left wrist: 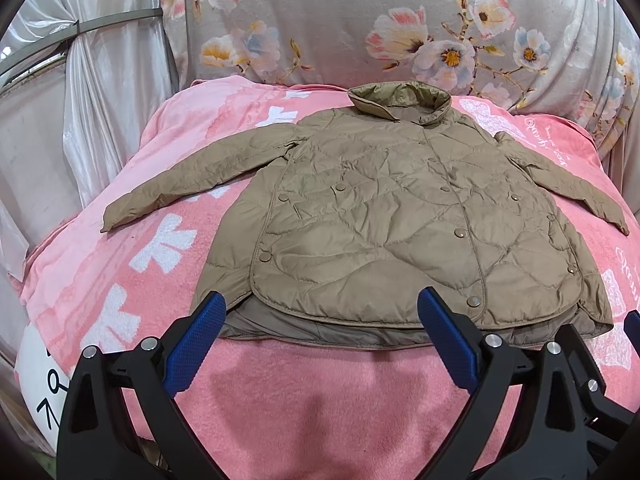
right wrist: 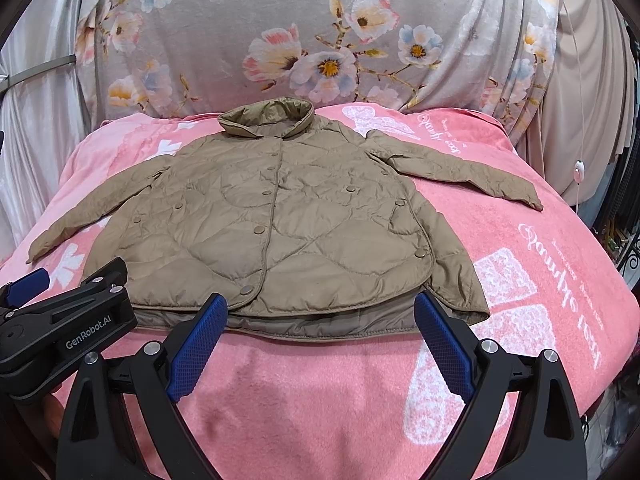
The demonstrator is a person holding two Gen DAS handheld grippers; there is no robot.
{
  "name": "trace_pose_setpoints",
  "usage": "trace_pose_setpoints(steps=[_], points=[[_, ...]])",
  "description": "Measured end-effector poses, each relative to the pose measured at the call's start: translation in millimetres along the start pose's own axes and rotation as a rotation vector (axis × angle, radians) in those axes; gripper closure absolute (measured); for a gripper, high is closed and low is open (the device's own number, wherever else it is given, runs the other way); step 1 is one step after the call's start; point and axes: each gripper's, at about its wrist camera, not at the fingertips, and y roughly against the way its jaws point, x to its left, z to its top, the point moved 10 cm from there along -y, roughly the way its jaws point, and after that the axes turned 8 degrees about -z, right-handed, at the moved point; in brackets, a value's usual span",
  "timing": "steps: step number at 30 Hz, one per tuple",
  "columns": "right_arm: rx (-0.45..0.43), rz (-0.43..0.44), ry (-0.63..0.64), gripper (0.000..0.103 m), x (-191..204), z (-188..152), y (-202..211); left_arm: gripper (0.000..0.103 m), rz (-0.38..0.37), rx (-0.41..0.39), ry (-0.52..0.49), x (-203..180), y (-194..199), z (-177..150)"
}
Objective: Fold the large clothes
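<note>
A tan quilted jacket [left wrist: 384, 220] lies flat, front up and buttoned, on the pink blanket [left wrist: 320, 392], collar far, both sleeves spread out to the sides. It also shows in the right wrist view [right wrist: 272, 232]. My left gripper [left wrist: 322, 308] is open and empty, hovering just before the jacket's near hem. My right gripper [right wrist: 322, 310] is open and empty, also at the near hem, to the right of the left one. The left gripper's body [right wrist: 68, 320] shows at the left of the right wrist view.
The pink blanket [right wrist: 540, 280] covers a raised surface that drops off at the left and right. A floral grey sheet [left wrist: 360, 20] hangs behind. White curtains [left wrist: 80, 100] hang at the left; beige drapes and a white cord [right wrist: 578, 168] at the right.
</note>
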Motion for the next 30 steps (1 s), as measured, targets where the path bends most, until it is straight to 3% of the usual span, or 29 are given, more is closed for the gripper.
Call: trace_pose_setpoints(steps=[30], points=[[0.0, 0.001, 0.001, 0.011, 0.4, -0.7, -1.1, 0.009, 0.0, 0.002, -0.001, 0.2, -0.2, -1.3]])
